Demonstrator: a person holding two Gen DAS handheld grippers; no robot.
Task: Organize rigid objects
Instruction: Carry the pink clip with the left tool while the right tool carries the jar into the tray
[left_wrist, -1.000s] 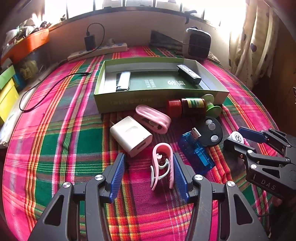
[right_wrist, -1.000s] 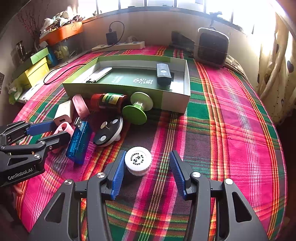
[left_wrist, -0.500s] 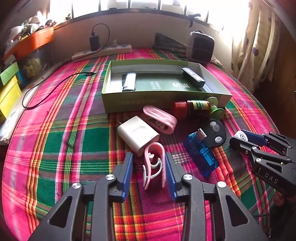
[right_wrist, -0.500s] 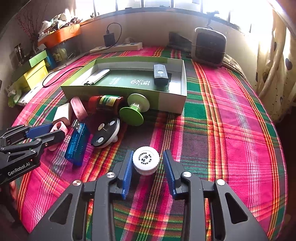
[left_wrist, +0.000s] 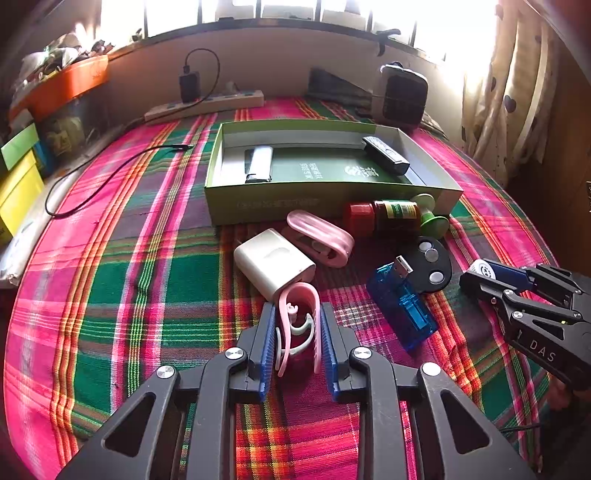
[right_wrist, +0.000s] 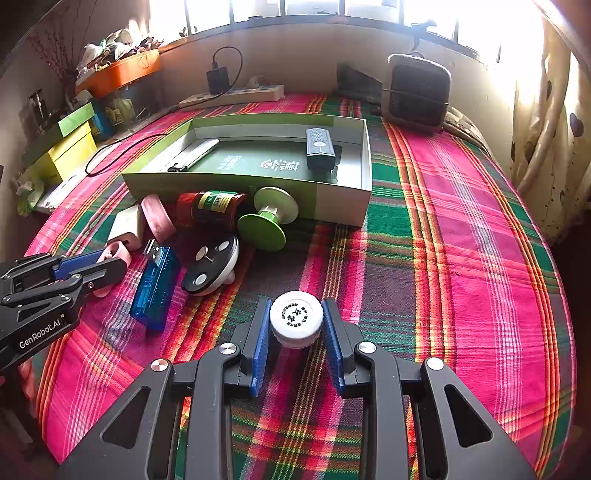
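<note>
**Both grips taken, the green box lies ahead of both hands**

Nearest to me, my left hand-held gripper has just been closing and its blue pads now press on the two sides of the pink clip. The clip lies with its long axis along the fingers, its round closed end away from me and touching the corner of the white charger. My right hand-held gripper has also just been closing — its pads sit against the white round cap, which stands flat on the plaid cloth with its printed face up.

A little farther, between the two hands, I see the blue USB device, the black round disc, a second pink clip, the red-capped bottle lying on its side and the green spool.

Farthest is the open green box, with two items already inside. I judge it is the place to put things. From the left hand it is straight ahead, with the charger and the other clip in the way. From the right hand it is ahead and slightly to the left, with fewer things between — so I think both must lift first, then go forward over the pile.
</note>
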